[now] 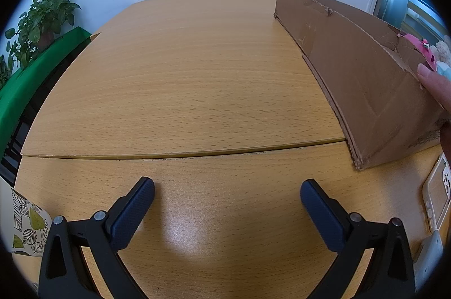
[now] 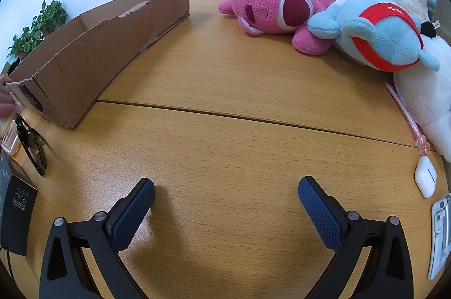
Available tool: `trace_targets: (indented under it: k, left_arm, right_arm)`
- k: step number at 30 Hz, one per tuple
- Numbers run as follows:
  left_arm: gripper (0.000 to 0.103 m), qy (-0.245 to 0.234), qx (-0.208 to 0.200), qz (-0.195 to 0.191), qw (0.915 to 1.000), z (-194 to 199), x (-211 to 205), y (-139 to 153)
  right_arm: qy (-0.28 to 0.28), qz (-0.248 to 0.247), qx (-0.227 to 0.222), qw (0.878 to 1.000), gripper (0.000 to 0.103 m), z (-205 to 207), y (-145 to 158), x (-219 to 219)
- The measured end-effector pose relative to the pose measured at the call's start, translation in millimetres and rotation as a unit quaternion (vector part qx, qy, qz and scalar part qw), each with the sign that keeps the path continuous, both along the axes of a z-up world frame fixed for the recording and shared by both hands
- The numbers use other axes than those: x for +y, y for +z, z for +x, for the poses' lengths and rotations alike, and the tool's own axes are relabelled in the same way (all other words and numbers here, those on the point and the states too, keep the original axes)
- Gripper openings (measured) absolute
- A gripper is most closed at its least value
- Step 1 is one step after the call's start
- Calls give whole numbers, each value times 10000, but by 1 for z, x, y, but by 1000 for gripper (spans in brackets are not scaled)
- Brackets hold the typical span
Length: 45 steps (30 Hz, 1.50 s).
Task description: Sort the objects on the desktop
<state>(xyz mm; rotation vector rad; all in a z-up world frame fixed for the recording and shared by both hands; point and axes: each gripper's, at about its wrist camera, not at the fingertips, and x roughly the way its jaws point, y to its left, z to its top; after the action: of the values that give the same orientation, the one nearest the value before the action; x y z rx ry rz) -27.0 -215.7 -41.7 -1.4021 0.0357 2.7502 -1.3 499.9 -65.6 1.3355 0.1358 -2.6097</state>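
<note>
Right gripper (image 2: 227, 190): jaws apart, empty, over bare desk (image 2: 225, 90).
Left gripper (image 1: 227, 193): likewise spread, holding nothing.
Cardboard box (image 2: 93, 51): left of centre, a hand (image 2: 7, 99) at its near end.
Plush toys: pink bear (image 2: 270, 8) far right.
Advice: probably approach the earbud case (image 2: 425, 176) squarely, jaws wide.

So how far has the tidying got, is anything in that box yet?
Nothing looks sorted yet. The part of the cardboard box that shows looks empty. Both grippers, left and right, are open and hold nothing. Left to do: the pink plush, blue plush, earbud case and glasses lie loose on the table.
</note>
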Motion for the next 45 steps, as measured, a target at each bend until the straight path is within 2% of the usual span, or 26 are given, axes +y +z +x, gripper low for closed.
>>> trace_targets:
  k: [11,20,24,26,29,33,35,36,39,41,43,45]
  left_arm:
    - [103,-2,-1,0,10000,0,0,0]
    - [103,-3,-2,0,10000,0,0,0]
    - [103,-3,-2,0,10000,0,0,0]
    - [103,-1,-2,1,10000,-1,0,0]
    - [103,41,-7,0,10000,-1,1,1]
    - [103,75,-22,1,10000,-3,1,0]
    - [103,84,-23,6,10000,-3,1,0]
    - [103,95,-24,5,10000,-3,1,0]
    - [103,147,-58,6,9999,2,1,0]
    - [103,259,-277,-7,9993,9,2,1]
    - [103,580,-473,48,9972,27,3,4]
    - [103,589,-215,208,9978,58,12,16]
  right_arm:
    - [-13,-8,-2,10000,103,-1,0,0]
    - [-438,-11,10,9990,103,-3,0,-3]
    - [-816,-89,-185,9965,103,10,5,-13]
    - [-637,77,323,9974,103,35,23,-32]
    - [-272,400,1135,9924,103,88,69,-67]
    - [175,88,2121,9771,103,165,137,-107]
    - [287,-207,2346,9715,103,187,149,-123]
    - [346,-389,2238,9732,103,192,149,-134]
    - [531,-801,1282,9871,103,183,122,-171]
    - [598,-1165,1162,9846,103,185,108,-195]
    - [844,-1565,1020,9788,103,187,98,-217]
    - [1159,-1816,796,9733,103,188,90,-240]
